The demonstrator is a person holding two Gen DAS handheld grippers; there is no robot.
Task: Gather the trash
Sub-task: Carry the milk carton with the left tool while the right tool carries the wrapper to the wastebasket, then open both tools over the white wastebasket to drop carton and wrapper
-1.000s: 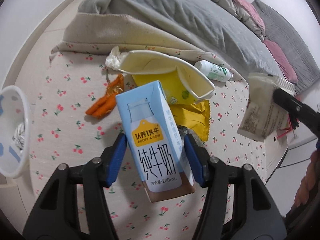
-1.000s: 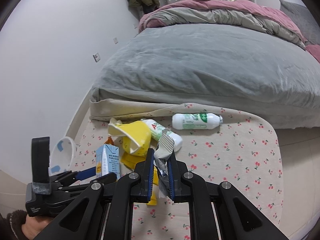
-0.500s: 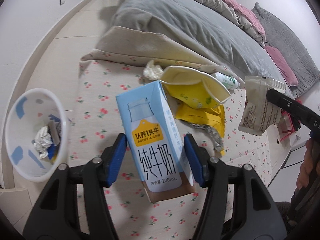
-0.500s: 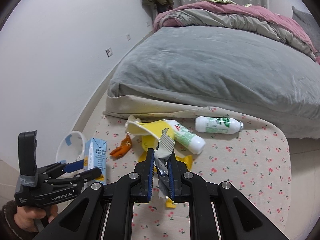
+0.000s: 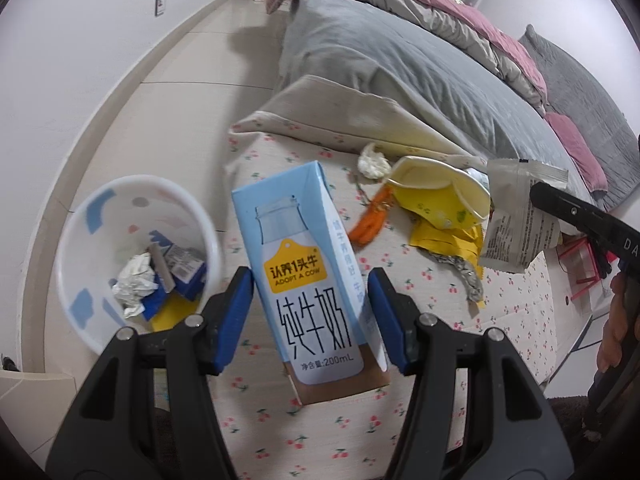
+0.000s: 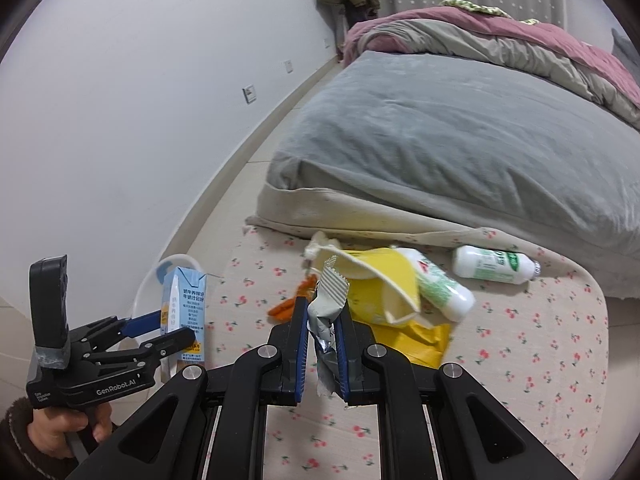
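Note:
My left gripper (image 5: 312,316) is shut on a light blue milk carton (image 5: 304,276) and holds it in the air beside a white bin (image 5: 100,216) that has trash inside. The carton (image 6: 185,312) and left gripper (image 6: 160,330) also show in the right wrist view, in front of the bin (image 6: 168,264). My right gripper (image 6: 322,336) is shut on a grey foil wrapper (image 6: 326,312); the wrapper (image 5: 516,220) also shows in the left wrist view, above the cherry-print mat (image 5: 500,320).
On the mat (image 6: 540,352) lie a yellow paper bowl (image 6: 380,280), a yellow packet (image 6: 416,340), two white bottles (image 6: 440,288) (image 6: 492,266), an orange wrapper (image 5: 370,220) and a crumpled tissue (image 5: 372,160). A bed with a grey blanket (image 6: 460,140) lies behind. A white wall runs along the left.
My left gripper has carried the milk carton to the left, so the white bin now sits close beside it. My right gripper with the wrapper has followed leftward.

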